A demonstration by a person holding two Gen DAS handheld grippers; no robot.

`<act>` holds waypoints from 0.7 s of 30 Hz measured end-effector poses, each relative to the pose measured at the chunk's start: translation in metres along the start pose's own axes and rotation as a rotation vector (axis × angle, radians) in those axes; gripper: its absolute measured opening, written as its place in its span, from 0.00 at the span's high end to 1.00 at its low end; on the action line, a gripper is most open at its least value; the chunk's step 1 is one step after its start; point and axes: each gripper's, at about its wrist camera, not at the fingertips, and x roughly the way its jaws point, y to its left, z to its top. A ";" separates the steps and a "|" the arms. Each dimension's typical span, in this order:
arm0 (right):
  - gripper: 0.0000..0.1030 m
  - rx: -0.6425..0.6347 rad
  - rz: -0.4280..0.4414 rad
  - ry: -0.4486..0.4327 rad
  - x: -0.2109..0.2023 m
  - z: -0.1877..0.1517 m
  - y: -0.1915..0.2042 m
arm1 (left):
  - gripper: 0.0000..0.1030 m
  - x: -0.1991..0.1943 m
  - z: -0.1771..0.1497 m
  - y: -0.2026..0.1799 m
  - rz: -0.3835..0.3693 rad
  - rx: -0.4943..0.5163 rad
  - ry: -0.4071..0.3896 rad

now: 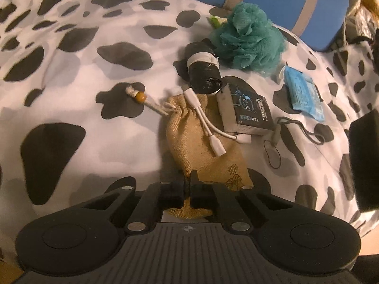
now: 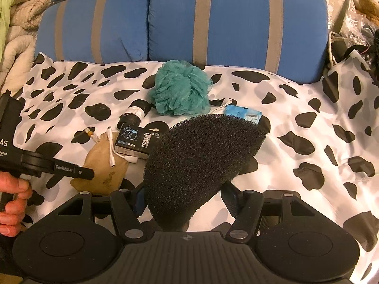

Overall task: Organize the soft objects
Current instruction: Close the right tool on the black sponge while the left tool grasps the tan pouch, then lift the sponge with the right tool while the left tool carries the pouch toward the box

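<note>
Pinching burlap pouch (image 1: pixel 203 142) in left claw (image 1: pixel 187 184), right claw (image 2: pixel 184 196) gripping black foam (image 2: pixel 201 161)

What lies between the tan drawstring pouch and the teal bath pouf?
In the left wrist view, a black roll with a white band and a small printed box lie between the tan pouch and the teal pouf.

Cow-print sheet (image 2: pixel 296 99) before blue striped cushions (image 2: pixel 236 23)

The black sponge (image 2: pixel 201 165) hides most of the blue packet (image 2: pixel 244 113). The box (image 1: pixel 246 111) covers part of the white cable (image 1: pixel 208 127); its print is unreadable.
</note>
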 end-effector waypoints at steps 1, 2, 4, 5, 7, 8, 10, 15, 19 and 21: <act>0.36 0.003 -0.001 -0.002 -0.001 0.000 -0.001 | 0.97 -0.004 0.000 -0.002 0.000 0.006 -0.013; 0.36 0.007 -0.002 -0.005 -0.002 0.000 -0.002 | 0.97 -0.007 0.001 -0.003 0.000 0.008 -0.024; 0.36 0.012 -0.005 -0.012 -0.005 -0.001 -0.003 | 0.97 -0.017 0.003 -0.007 0.002 0.020 -0.056; 0.36 0.015 -0.007 -0.014 -0.006 -0.002 -0.005 | 0.97 -0.022 0.003 -0.008 0.006 0.029 -0.074; 0.36 0.025 -0.012 -0.017 -0.009 -0.003 -0.008 | 0.97 -0.034 0.004 -0.012 0.018 0.051 -0.118; 0.36 0.031 -0.013 -0.020 -0.010 -0.003 -0.009 | 0.97 -0.039 0.004 -0.013 0.020 0.058 -0.135; 0.36 0.042 -0.016 -0.028 -0.015 -0.004 -0.011 | 0.97 -0.050 0.004 -0.016 0.017 0.075 -0.174; 0.36 0.052 -0.011 -0.048 -0.025 -0.005 -0.011 | 0.97 -0.073 -0.001 -0.027 0.059 0.165 -0.256; 0.36 0.051 0.001 -0.058 -0.033 -0.006 -0.010 | 0.97 -0.088 -0.009 -0.033 0.048 0.203 -0.295; 0.36 0.045 0.008 -0.061 -0.037 -0.008 -0.009 | 0.97 -0.095 -0.015 -0.035 0.037 0.215 -0.307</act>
